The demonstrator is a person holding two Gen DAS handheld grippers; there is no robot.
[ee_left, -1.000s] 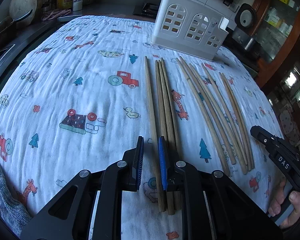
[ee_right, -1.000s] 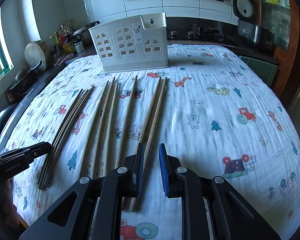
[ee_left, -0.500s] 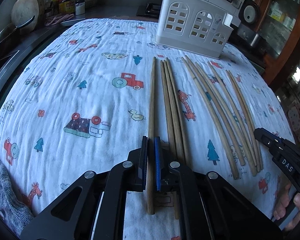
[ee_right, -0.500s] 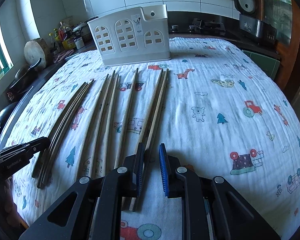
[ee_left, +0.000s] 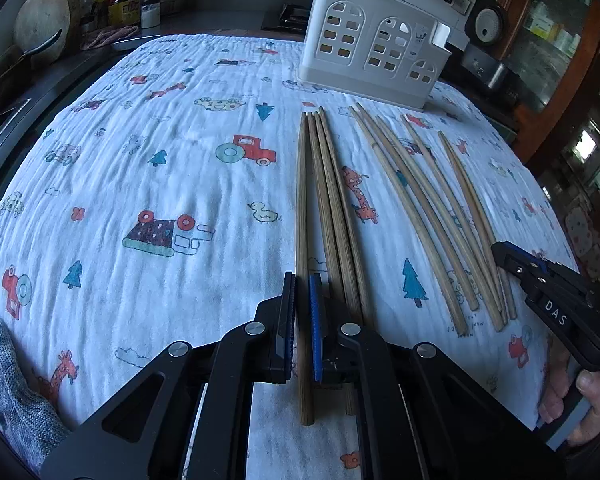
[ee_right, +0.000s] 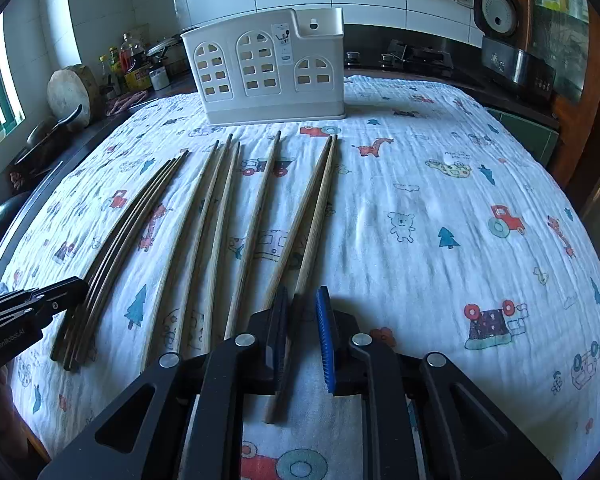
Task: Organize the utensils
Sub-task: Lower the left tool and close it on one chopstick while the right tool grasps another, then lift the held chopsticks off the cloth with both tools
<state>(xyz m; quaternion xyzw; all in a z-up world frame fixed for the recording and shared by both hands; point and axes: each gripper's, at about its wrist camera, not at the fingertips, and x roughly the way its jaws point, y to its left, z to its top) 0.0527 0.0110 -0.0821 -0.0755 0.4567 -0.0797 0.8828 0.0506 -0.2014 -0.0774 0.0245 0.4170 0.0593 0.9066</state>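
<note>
Several wooden chopsticks lie side by side on the printed cloth, in front of a white utensil holder [ee_left: 372,48] [ee_right: 268,76]. My left gripper [ee_left: 302,292] is shut on the leftmost dark chopstick [ee_left: 301,200], near its close end. That chopstick rests on the cloth against its group [ee_left: 332,200]. My right gripper [ee_right: 302,300] straddles the rightmost light chopstick [ee_right: 316,208]. Its jaws are closing, and a strip of cloth still shows between the stick and the blue pad [ee_right: 324,332]. Each gripper also shows at the other view's edge: right gripper [ee_left: 516,264], left gripper [ee_right: 68,286].
Pale chopsticks [ee_left: 428,208] lie between the two grippers. A counter with bottles [ee_left: 120,0], a wooden board [ee_left: 44,20] and a pan runs along the far left. A rice cooker [ee_right: 496,12] and stove stand behind. The cloth [ee_right: 460,200] is bare to the right.
The left jaws have shut on the leftmost chopstick, and its far tip now lies against its group. The right jaws have narrowed around the rightmost chopstick. Neither hand has shifted much.
</note>
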